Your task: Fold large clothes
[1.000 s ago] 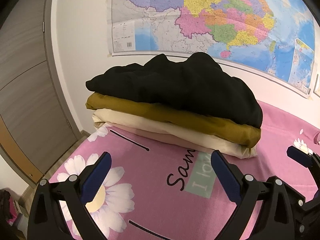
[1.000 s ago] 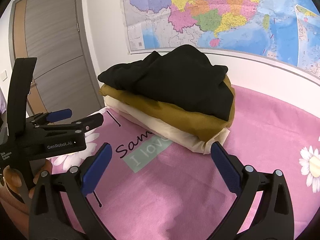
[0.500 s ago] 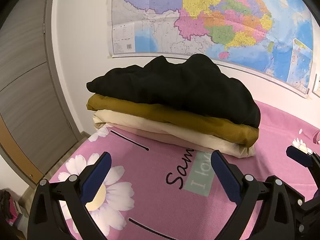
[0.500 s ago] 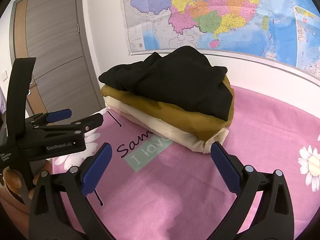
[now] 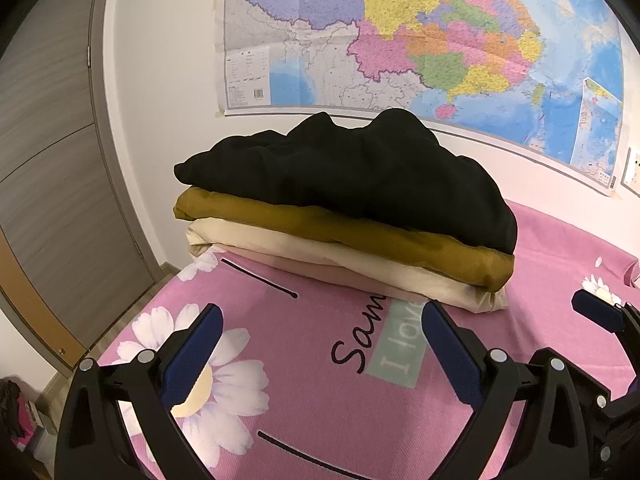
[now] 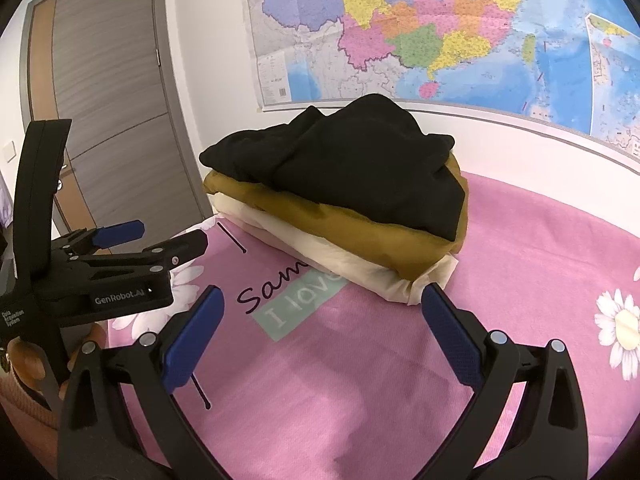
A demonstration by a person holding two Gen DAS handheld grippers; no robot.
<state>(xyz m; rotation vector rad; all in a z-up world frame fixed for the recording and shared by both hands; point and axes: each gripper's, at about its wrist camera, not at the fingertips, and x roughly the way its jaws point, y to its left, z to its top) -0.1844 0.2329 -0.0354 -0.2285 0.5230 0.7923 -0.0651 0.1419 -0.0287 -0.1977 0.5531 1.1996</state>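
Observation:
A stack of folded clothes lies on the pink bed sheet [image 5: 360, 400]: a black garment [image 5: 360, 176] on top, a mustard one [image 5: 360, 232] under it, a cream one [image 5: 360, 264] at the bottom. The stack also shows in the right wrist view, with the black garment [image 6: 352, 168] on top. My left gripper [image 5: 320, 344] is open and empty, in front of the stack and apart from it. My right gripper [image 6: 320, 332] is open and empty, also short of the stack. The left gripper shows from the side in the right wrist view [image 6: 120, 256].
A large coloured map [image 5: 400, 40] hangs on the white wall behind the stack. A grey wooden door [image 6: 112, 100] stands at the left. The sheet has daisy prints [image 6: 620, 320] and lettering [image 6: 296, 292]. The bed edge drops to the floor at the left [image 5: 40, 392].
Both grippers have drawn back and risen slightly, so the stack sits a little farther away in both views. Both stay open and empty.

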